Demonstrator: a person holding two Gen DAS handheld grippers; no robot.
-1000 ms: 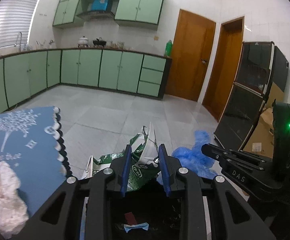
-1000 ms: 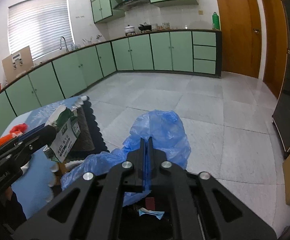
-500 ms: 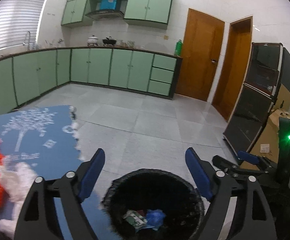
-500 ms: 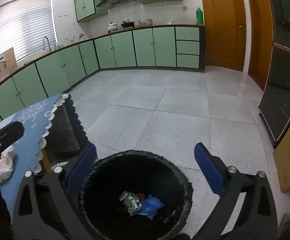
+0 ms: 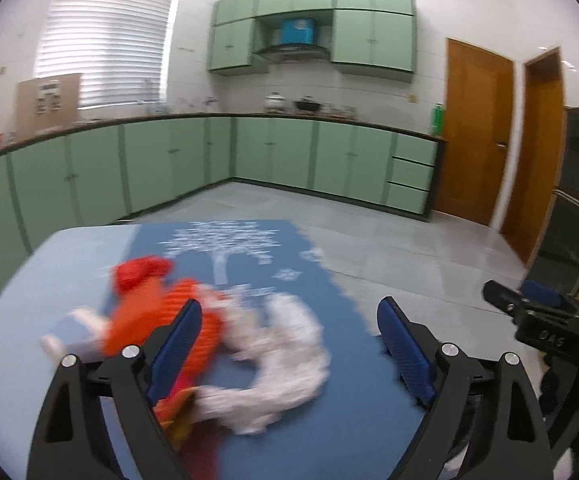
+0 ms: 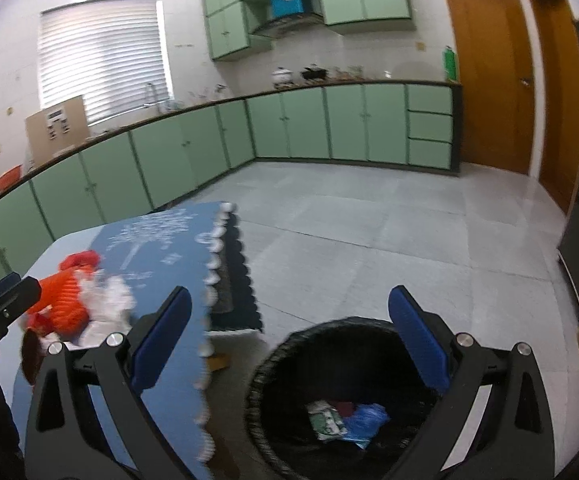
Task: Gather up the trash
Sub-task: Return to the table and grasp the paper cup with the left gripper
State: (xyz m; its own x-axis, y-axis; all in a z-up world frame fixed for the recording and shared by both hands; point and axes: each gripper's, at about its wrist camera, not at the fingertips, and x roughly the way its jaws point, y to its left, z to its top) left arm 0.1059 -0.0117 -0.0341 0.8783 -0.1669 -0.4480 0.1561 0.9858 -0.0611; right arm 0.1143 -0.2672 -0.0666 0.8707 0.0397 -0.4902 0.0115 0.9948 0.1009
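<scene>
Orange wrapper and white tissue lie low-centre on the table; both grippers' fingers gape empty. Straddle one piece, then close.

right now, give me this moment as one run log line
left gripper: open, empty, over table trash | right gripper: open, empty, above bin | in bin: green carton, blue bag | on table: orange wrapper, white tissue

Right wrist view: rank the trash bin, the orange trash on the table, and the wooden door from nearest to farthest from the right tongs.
1. Trash bin: on the floor just below the open right tongs.
2. Orange trash: left, on the blue-clothed table.
3. Wooden door: far right, across the kitchen floor.
</scene>
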